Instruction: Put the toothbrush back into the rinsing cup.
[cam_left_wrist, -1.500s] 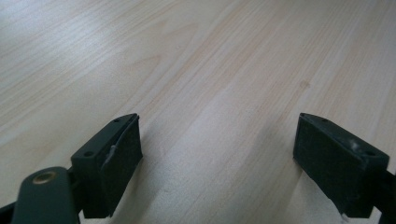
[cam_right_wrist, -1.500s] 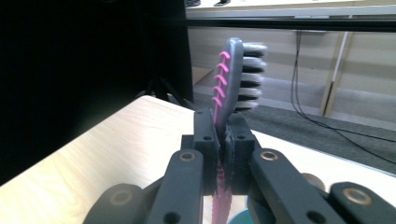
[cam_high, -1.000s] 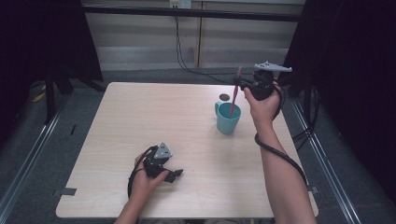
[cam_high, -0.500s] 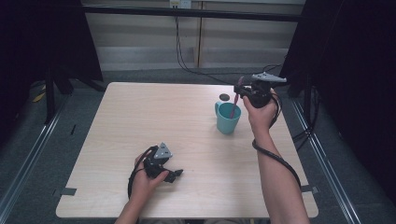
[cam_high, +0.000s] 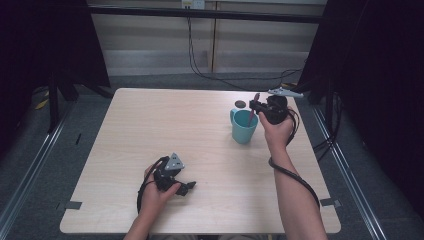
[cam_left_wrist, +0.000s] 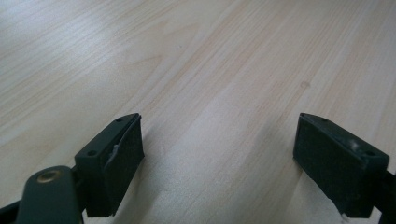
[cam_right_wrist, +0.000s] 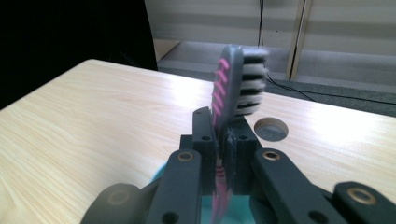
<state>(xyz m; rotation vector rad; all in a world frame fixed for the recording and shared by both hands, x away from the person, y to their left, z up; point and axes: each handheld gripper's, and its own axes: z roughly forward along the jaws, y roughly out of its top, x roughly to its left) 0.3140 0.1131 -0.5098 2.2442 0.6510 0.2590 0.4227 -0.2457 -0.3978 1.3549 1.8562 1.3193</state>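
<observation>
High view: my right gripper (cam_high: 256, 106) sits over the teal cup (cam_high: 244, 127) near the table's (cam_high: 150, 125) far right side, clamped on a pink toothbrush (cam_high: 253, 111). Long axis near upright, head up, handle end down inside the cup. My left gripper (cam_high: 181, 186) rests on the near table, well apart.

Left gripper view: jaws stand wide, bare wood between them.

Right gripper view: jaws pinch the toothbrush (cam_right_wrist: 223, 121) at its neck; bristles face right, cup rim (cam_right_wrist: 161, 173) below, round table hole (cam_right_wrist: 271, 129) beyond.
</observation>
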